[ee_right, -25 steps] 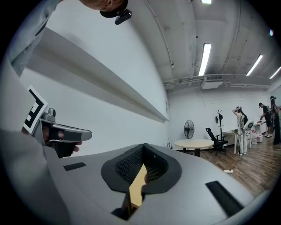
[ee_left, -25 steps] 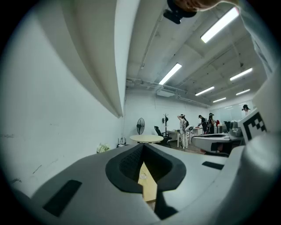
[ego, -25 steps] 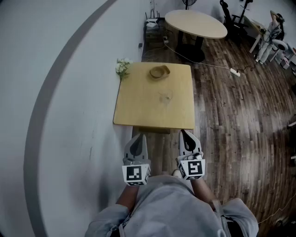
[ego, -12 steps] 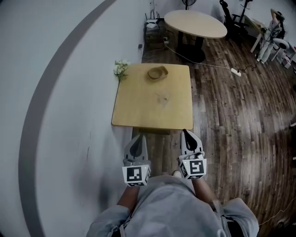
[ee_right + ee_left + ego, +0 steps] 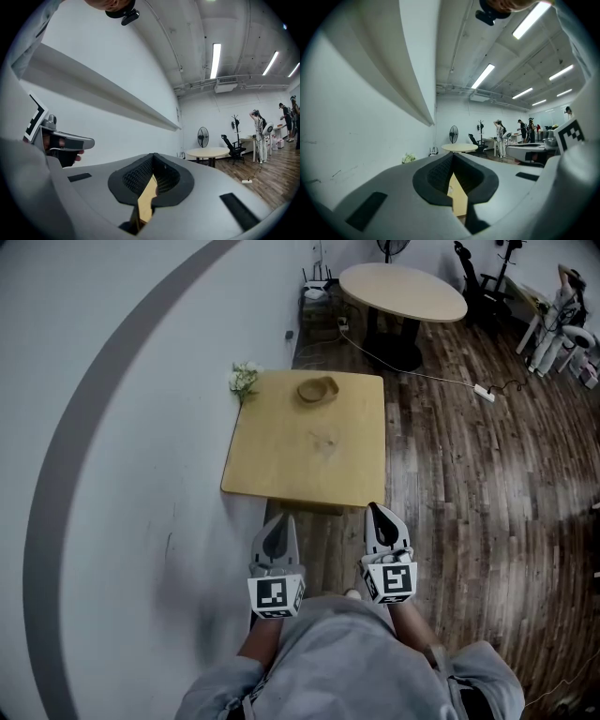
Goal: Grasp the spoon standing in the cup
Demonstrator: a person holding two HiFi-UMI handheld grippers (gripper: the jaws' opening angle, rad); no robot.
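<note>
A square wooden table (image 5: 281,465) stands against the white wall ahead of me. Near its middle is a small, faint, see-through object (image 5: 324,440), perhaps the cup; I cannot make out a spoon in it. My left gripper (image 5: 278,520) and right gripper (image 5: 379,511) are held side by side just short of the table's near edge, both shut and empty. In the left gripper view the left gripper (image 5: 452,156) has its jaws together, with a sliver of the table (image 5: 458,199) showing past them. The right gripper (image 5: 153,156) looks the same in the right gripper view.
A shallow wooden bowl (image 5: 317,390) sits at the table's far end, with a bunch of white flowers (image 5: 242,379) at the far left corner. Beyond it stand a round table (image 5: 403,289), office chairs and people (image 5: 564,298). A power strip (image 5: 485,393) and its cable lie on the wood floor.
The view has shifted slightly, so the table sits a little further left and lower in the picture. Both grippers keep their place and stay shut.
</note>
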